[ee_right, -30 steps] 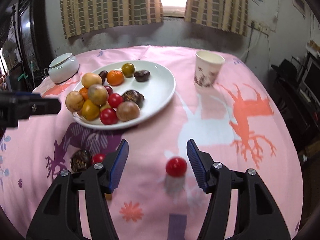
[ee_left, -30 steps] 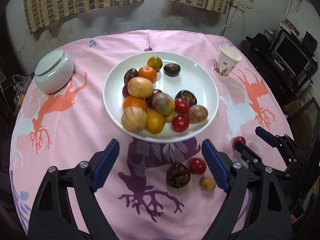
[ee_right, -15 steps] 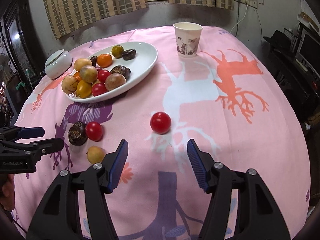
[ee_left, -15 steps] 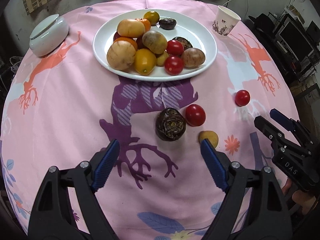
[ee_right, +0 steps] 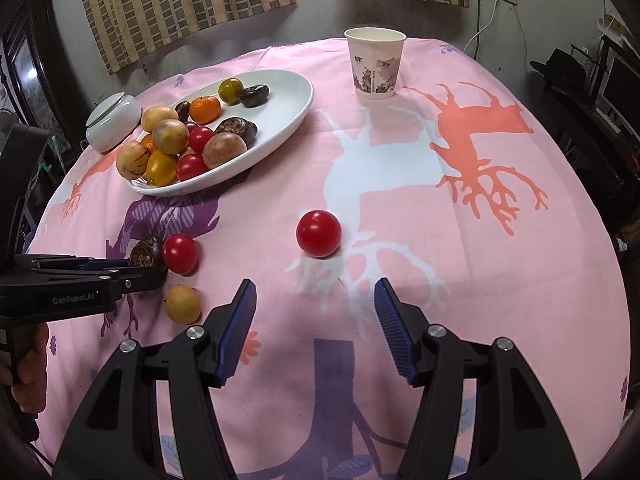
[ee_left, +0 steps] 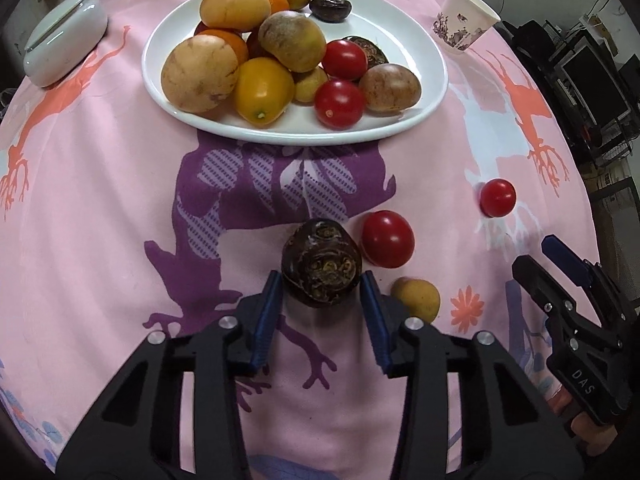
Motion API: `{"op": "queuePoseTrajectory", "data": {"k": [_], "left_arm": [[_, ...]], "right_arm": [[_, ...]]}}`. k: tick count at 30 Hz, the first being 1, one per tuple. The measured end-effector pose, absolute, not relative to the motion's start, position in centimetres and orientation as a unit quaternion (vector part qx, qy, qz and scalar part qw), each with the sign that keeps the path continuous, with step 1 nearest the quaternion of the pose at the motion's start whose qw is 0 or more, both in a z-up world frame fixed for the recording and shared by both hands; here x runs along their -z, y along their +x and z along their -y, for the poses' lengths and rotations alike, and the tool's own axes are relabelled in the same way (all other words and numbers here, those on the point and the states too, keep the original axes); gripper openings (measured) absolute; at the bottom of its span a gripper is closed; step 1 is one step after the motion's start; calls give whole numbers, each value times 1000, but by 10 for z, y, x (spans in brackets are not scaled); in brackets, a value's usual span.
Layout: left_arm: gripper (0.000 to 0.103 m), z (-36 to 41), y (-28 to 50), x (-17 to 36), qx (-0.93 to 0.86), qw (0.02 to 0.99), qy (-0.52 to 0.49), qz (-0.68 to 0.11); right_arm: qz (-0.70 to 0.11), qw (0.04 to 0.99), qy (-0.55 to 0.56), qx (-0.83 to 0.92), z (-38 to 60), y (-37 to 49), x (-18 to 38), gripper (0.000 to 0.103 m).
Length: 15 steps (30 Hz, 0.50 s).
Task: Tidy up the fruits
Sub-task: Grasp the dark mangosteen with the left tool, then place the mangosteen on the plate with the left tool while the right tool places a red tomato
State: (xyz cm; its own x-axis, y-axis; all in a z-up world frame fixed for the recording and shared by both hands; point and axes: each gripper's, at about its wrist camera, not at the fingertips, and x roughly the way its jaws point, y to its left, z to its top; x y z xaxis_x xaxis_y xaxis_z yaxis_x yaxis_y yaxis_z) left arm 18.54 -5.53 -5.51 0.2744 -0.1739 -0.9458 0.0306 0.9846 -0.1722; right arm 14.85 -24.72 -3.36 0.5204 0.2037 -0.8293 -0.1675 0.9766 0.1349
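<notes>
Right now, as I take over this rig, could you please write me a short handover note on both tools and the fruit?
Left tool: fingers against both sides of the dark wrinkled round fruit, which rests on the pink tablecloth.
Right tool: open, empty, just short of the lone red tomato.
Done: most fruit is piled on the white oval plate.
Left: four loose fruits, namely the dark one, the second red tomato beside it, the small yellow fruit and the lone tomato.
</notes>
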Motion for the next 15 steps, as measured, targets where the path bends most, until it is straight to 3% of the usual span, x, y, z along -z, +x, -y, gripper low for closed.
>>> {"op": "queuePoseTrajectory", "data": {"k": [15], "left_arm": [[39, 45, 177, 49, 62, 805, -56, -588]], "right_arm": [[-479, 872, 0, -103, 235, 178, 45, 61]]}}
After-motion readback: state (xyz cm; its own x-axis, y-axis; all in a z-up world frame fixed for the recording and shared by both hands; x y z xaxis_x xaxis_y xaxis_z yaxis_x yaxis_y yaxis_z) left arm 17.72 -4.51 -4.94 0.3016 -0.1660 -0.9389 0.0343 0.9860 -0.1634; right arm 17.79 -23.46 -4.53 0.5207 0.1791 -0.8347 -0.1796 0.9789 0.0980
